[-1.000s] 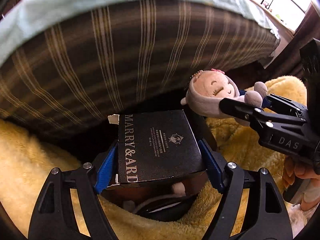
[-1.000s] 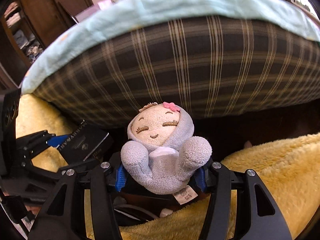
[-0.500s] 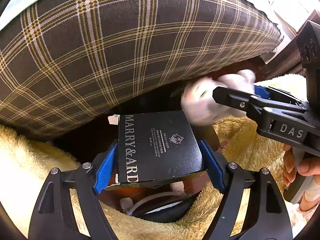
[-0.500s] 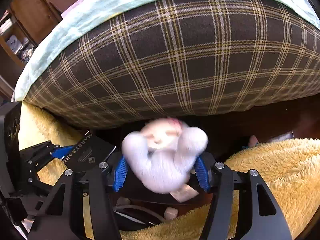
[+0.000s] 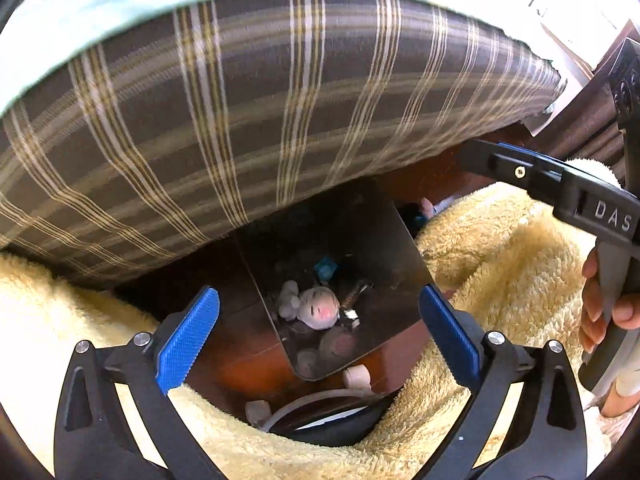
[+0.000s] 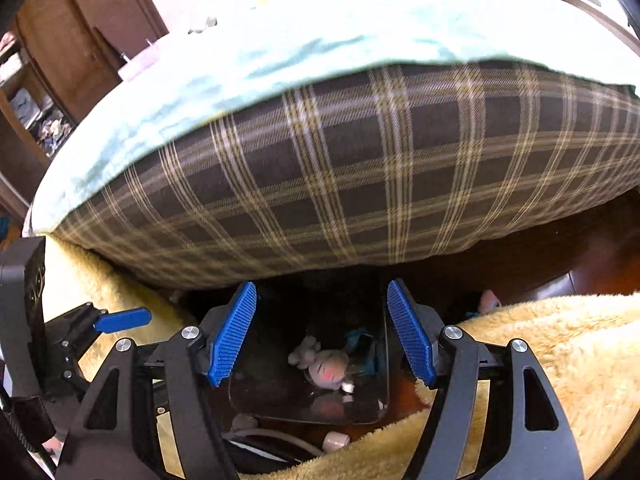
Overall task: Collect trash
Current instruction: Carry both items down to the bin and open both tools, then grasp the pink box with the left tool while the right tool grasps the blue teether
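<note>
Plush doll (image 5: 318,312) lies inside bin (image 5: 404,248), tongs (image 6: 322,338) parted.

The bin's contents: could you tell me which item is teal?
The small teal scrap beyond the grey plush doll; the doll is pale with pink cheeks.

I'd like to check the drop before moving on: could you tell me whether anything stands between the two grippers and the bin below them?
Nothing visible does. The left gripper and right gripper are both open and empty above the dark bin, and the plush doll already lies at its bottom. The plaid mattress overhangs only the bin's far edge.
</note>
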Tool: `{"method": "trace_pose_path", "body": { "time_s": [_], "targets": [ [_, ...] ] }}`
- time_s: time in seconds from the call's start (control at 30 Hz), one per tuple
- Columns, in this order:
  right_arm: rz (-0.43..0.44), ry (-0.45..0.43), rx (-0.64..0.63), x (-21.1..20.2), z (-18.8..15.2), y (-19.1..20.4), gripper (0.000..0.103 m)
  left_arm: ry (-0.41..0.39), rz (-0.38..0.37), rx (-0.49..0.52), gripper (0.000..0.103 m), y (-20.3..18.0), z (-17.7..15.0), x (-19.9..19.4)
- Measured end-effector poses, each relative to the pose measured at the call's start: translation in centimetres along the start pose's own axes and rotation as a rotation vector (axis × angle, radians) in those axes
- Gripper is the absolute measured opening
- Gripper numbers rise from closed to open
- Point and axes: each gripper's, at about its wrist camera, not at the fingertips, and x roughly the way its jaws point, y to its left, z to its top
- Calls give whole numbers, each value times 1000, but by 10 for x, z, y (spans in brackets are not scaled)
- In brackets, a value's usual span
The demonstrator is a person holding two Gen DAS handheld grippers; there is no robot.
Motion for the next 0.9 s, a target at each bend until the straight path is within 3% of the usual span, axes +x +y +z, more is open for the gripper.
{"method": "trace_pose_path", "body": {
  "time_s": [0.2,0.43,0.67,0.83,0.9],
  "targets": [
    [-32,-112,-37,-37,35,-2,71,-130,29,1,95,2,14,-50],
    [-56,-253,-90,-68,96,13,71,-297,129,-1,95,20,45,-110],
    [-38,-330,-79,-58,154,32,71,-358,216,-57,95,50,95,-114],
    [-36,-335,-84,-21,168,47,71,-384,262,-105,95,70,127,-109],
    [-47,-329,-91,-7,158,52,71,-394,288,-126,95,78,138,-106]
  ]
}}
